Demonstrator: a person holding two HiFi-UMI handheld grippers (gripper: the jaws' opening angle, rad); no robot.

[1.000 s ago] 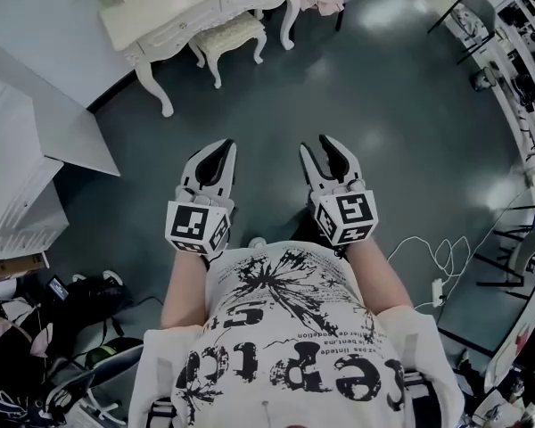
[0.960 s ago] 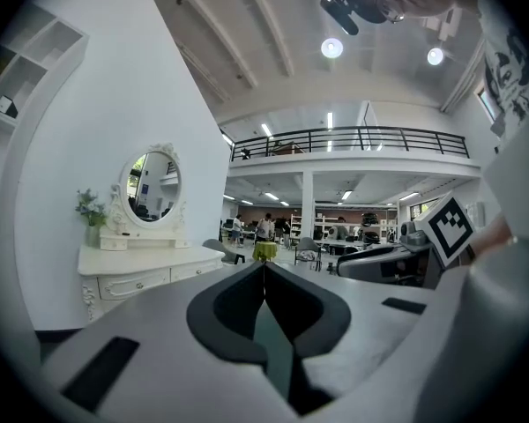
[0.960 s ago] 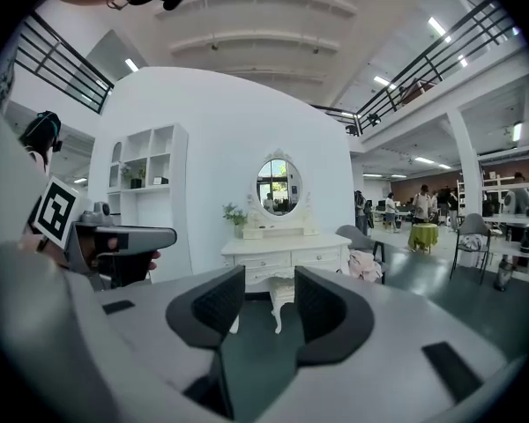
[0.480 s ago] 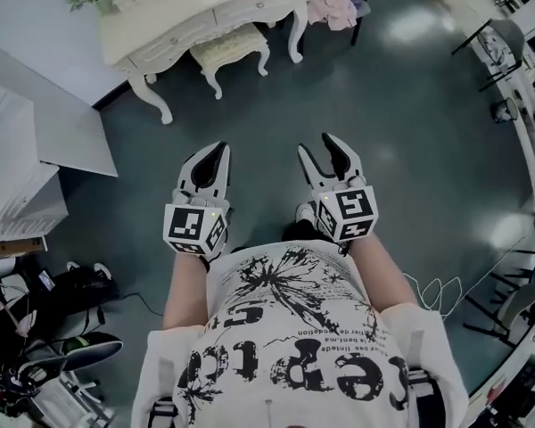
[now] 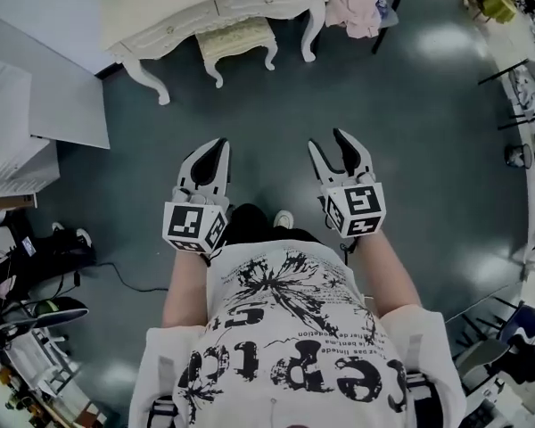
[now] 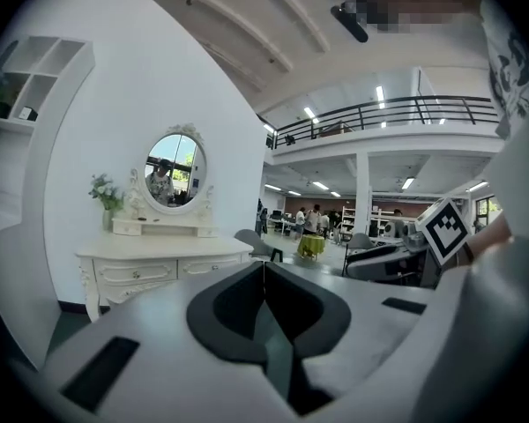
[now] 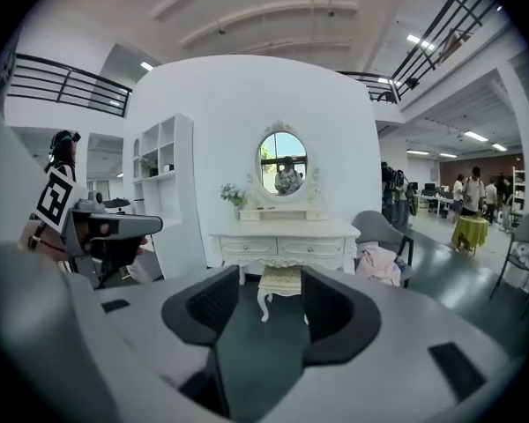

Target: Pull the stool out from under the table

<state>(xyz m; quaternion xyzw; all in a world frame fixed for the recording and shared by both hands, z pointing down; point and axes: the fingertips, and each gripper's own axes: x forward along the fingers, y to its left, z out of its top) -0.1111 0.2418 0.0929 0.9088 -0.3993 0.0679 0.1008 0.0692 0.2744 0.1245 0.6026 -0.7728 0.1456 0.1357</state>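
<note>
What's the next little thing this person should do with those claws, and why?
Probably walk closer to the stool: it sits tucked under the white table, far beyond both grippers. The right gripper has jaws opening with nothing between them; the left gripper is shut.

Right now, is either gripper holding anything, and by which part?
Nothing is held. The left gripper has jaws together, empty; the right gripper has jaws opening, nothing between them. The stool stands apart under the table.

Dark glossy floor (image 5: 428, 150) carries white dressing table (image 5: 178, 3), stool (image 5: 236, 36) tucked partly beneath, chair (image 7: 373, 229) beside.
</note>
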